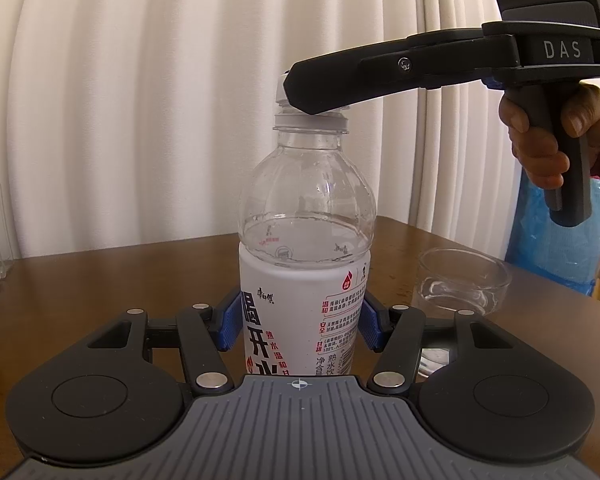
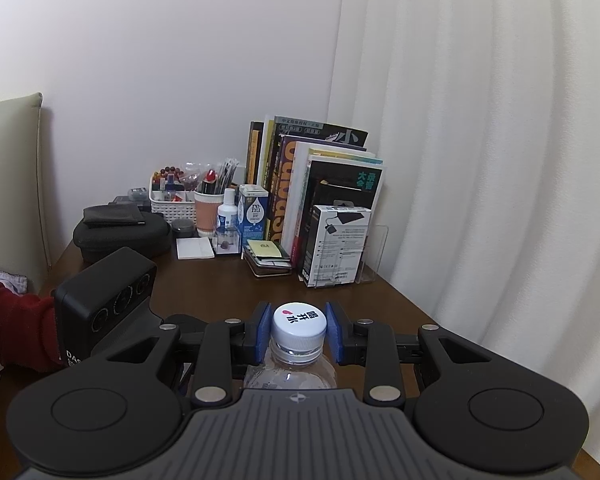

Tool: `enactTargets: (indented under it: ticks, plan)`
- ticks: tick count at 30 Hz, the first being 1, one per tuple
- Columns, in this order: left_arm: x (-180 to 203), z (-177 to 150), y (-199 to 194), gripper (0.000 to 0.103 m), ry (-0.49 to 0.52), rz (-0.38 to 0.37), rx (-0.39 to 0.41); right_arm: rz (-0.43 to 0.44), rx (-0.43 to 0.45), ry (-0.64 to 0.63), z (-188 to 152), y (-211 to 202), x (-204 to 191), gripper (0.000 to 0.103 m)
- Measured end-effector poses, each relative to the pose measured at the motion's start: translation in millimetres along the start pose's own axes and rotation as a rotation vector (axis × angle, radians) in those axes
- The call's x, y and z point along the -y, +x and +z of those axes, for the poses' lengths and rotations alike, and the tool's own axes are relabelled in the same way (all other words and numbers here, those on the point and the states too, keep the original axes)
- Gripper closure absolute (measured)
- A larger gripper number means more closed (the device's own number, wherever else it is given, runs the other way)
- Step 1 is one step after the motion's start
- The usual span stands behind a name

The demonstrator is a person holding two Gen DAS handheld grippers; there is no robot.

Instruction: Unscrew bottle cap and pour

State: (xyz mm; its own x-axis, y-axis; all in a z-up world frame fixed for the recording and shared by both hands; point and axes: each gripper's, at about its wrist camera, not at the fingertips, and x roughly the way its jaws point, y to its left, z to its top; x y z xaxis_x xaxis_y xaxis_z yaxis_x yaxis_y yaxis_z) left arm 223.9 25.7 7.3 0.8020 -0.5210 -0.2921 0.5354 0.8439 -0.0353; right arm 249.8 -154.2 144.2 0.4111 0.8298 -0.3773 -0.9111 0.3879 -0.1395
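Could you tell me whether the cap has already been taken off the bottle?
No, the white cap still sits on the neck of the bottle, between the two blue pads of the right gripper.

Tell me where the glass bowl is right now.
In the left wrist view, the glass bowl sits on the wooden table, right of the bottle and clear of it, below the right gripper at the cap.

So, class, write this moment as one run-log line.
step: unscrewing | left gripper: shut on bottle, upright on table | right gripper: shut on cap | cap: still on | glass: beside bottle
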Motion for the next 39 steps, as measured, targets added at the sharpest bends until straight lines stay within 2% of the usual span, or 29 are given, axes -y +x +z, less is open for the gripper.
enactTargets:
  ticks: [5,9,13,15,21,25,30,36,37,39]
  plan:
    - [-1.3,0.3,0.3,0.046,-0.008,0.001,-0.001,-0.029,0.0,-0.007,-2.7,2.5,-7.0,0.067]
    - [-1.0,0.3,0.3,0.046,-0.012,0.002,-0.001,-0.051,-0.005,-0.014,-5.8,5.5,-15.2,0.055]
    - [-0.2,0.0,-1.0,0.046,-0.012,0.002,-0.001,-0.117,0.02,-0.017,-8.3,5.4,-27.9,0.05]
    - [0.5,0.4,-1.7,0.046,-0.013,0.002,-0.001,-0.195,0.044,-0.003,-7.8,4.1,-38.0,0.047]
    - [3.1,1.0,-2.7,0.046,-0.011,0.005,-0.002,-0.417,0.071,0.067,-5.3,11.3,-59.6,0.047]
    - [1.8,0.4,-1.9,0.045,-0.014,0.005,-0.002,-0.524,0.064,0.118,-7.4,21.1,-69.2,0.047]
    - [0.8,1.2,-1.5,0.045,-0.019,0.003,-0.004,-0.585,0.088,0.167,-11.8,24.9,-69.5,0.047]
    - [0.4,1.8,-2.4,0.045,-0.02,0.002,-0.005,-0.59,0.122,0.182,-10.2,18.4,-68.4,0.048]
    - [0.4,2.1,-2.8,0.045,-0.02,0.002,-0.005,-0.584,0.119,0.183,-9.4,17.9,-68.2,0.05]
    - [0.4,2.5,-3.1,0.045,-0.021,0.001,-0.006,-0.572,0.112,0.185,-8.0,17.2,-67.9,0.06]
